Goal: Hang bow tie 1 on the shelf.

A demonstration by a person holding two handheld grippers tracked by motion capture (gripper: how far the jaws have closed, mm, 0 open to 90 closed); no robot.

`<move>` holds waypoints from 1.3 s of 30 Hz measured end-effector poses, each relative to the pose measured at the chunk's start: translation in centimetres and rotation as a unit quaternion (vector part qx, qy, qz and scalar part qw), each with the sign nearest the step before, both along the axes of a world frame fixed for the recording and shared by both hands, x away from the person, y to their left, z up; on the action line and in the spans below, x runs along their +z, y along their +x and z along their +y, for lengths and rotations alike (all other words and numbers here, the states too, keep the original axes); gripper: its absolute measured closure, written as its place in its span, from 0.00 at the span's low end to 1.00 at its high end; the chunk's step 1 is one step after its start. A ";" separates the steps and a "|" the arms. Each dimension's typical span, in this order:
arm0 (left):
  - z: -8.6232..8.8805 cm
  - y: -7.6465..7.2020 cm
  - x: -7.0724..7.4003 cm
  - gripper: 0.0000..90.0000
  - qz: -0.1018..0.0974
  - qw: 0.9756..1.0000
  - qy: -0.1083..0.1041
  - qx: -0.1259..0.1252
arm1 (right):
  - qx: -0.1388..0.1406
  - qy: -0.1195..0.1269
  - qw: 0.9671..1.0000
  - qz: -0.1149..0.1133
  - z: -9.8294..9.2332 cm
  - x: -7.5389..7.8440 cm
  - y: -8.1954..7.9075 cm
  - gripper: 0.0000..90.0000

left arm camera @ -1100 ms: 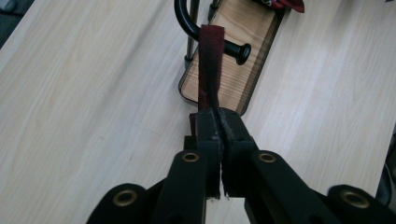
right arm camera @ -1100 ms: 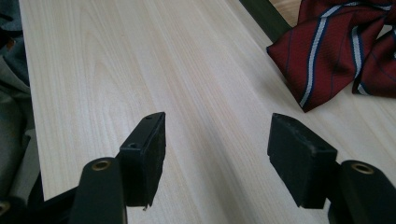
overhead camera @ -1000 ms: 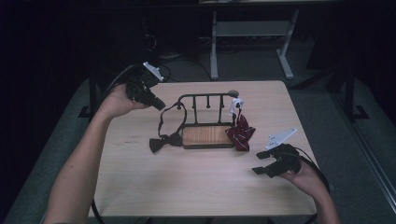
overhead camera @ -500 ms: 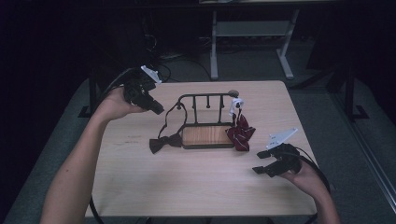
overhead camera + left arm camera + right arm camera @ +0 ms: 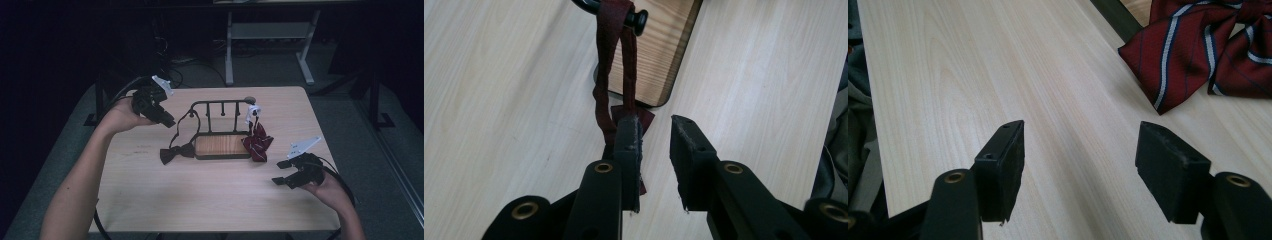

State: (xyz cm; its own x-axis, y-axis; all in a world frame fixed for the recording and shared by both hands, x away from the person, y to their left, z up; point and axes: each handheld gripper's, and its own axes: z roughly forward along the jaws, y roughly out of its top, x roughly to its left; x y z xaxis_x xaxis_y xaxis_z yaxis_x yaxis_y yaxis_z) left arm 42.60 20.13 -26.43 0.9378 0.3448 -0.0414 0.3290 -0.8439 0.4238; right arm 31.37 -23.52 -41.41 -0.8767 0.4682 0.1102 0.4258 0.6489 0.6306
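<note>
1. The light wooden table (image 5: 210, 200) lies under both grippers and carries everything else.
2. The black metal rack with a wooden base (image 5: 222, 146) stands beyond the tips of the left gripper (image 5: 166, 120), well away from the right gripper (image 5: 281, 172).
3. The dark bow tie with a thin strap (image 5: 176, 153) hangs by its strap from the end of the rack bar. Its bow lies on the table beside the rack base. In the left gripper view the strap (image 5: 611, 75) passes just in front of one finger (image 5: 628, 150), outside the gap.
4. The red striped bow tie (image 5: 1208, 55) lies ahead of the right gripper (image 5: 1080, 150), near its fingers but apart from them.
5. The left gripper (image 5: 654, 150) has just been opening; its fingers are released, with a narrow gap and nothing between them.
6. The right gripper fingers stand wide and released above bare table.
</note>
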 end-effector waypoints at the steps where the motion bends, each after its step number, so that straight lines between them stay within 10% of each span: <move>1: 0.0 -0.1 0.0 0.81 0.000 1.000 -0.001 0.001 | -0.001 0.000 1.000 -0.001 0.0 0.0 0.0 0.40; 39: 1.0 -2.3 -1.7 0.71 0.005 1.000 -0.002 -0.019 | -0.017 -0.005 1.000 0.006 -0.1 -0.3 0.0 0.37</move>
State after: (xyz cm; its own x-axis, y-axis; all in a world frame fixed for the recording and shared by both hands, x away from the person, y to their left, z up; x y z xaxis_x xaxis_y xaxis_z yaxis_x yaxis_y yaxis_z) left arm 40.35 21.12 -28.14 0.9500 0.3081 -0.0517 0.3002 -0.8547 0.4234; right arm 31.41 -23.67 -41.69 -0.8588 0.4989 0.1164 0.4556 0.6398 0.6190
